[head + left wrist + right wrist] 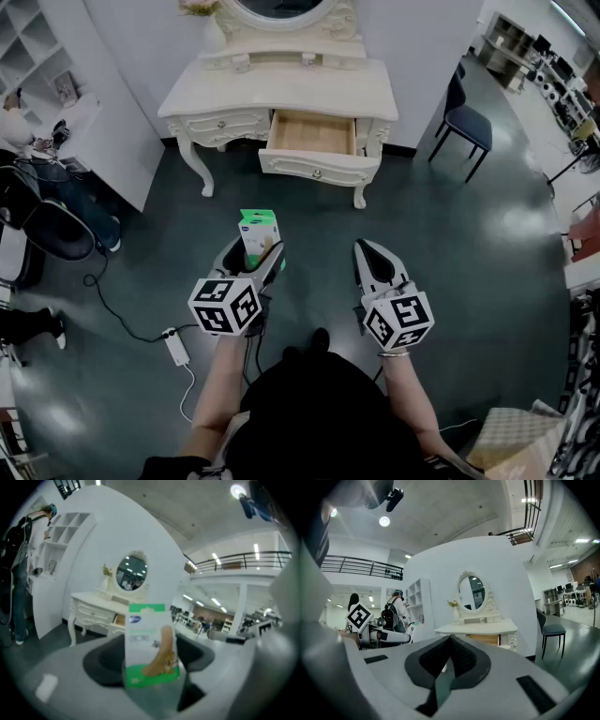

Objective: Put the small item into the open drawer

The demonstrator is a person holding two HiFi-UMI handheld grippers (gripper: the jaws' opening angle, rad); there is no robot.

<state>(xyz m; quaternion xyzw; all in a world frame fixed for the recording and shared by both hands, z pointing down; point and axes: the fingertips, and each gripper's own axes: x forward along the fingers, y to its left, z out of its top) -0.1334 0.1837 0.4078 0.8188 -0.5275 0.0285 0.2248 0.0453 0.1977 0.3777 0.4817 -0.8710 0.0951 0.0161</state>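
Observation:
A small green and white box [259, 230] stands upright between the jaws of my left gripper [255, 251], which is shut on it and holds it in the air above the dark floor. In the left gripper view the box [149, 644] fills the middle, with a foot pictured on it. My right gripper [373, 251] hangs beside it to the right, shut with nothing in it; its pads [461, 656] meet at the tip. Ahead stands a white dressing table [281, 89] with its wooden drawer [312, 134] pulled open; the drawer [485, 640] also shows in the right gripper view.
A dark chair [469, 122] stands right of the table. A white power strip [175, 347] and cable lie on the floor at my left. A black seat [56, 230], a white shelf unit [37, 47] and a person [396, 613] are at the far left.

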